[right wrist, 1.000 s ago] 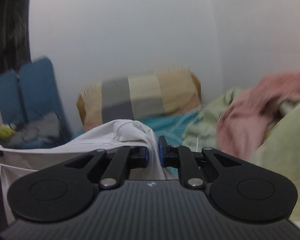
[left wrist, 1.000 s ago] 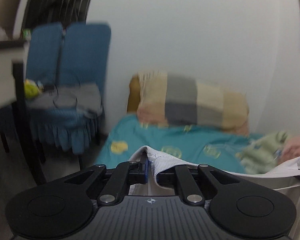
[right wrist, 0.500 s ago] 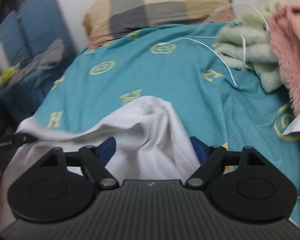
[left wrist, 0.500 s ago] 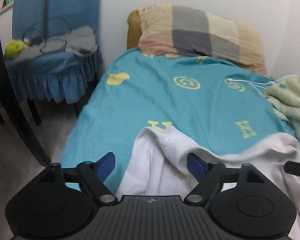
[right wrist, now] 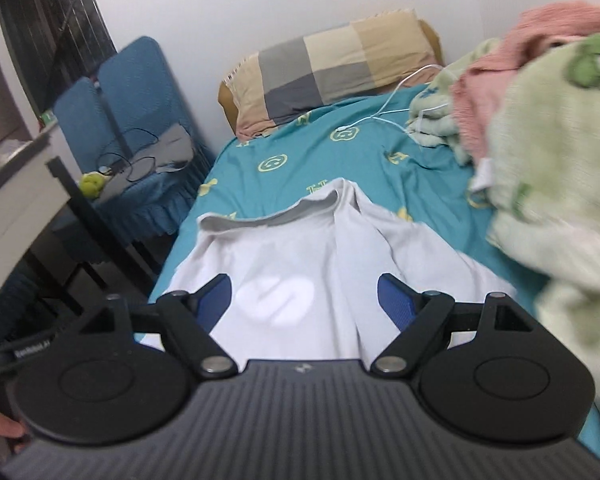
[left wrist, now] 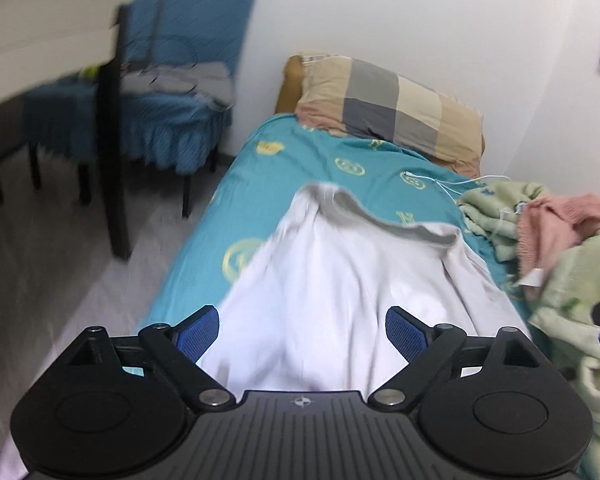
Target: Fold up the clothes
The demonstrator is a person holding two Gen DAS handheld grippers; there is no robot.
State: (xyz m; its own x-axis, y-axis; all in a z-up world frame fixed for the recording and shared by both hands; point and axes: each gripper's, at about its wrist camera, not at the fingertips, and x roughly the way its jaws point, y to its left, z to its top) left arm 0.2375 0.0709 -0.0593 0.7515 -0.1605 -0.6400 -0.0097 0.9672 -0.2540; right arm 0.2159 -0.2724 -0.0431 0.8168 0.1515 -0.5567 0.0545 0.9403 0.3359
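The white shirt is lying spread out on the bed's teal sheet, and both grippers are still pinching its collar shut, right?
Not quite. The white shirt does lie spread on the teal sheet, but neither gripper pinches it. The left gripper, jaws opening, and the right gripper stand wide, pads off the cloth, as both wrist views show.

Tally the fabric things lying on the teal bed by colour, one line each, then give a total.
White: 1, the white cotton shirt spread flat.
Checked beige and grey: 1, the patchwork pillow at the head.
Pale green: 1, the fluffy green blanket heaped at the side.
Pink: 1, the fuzzy pink blanket in that heap.
Total: 4
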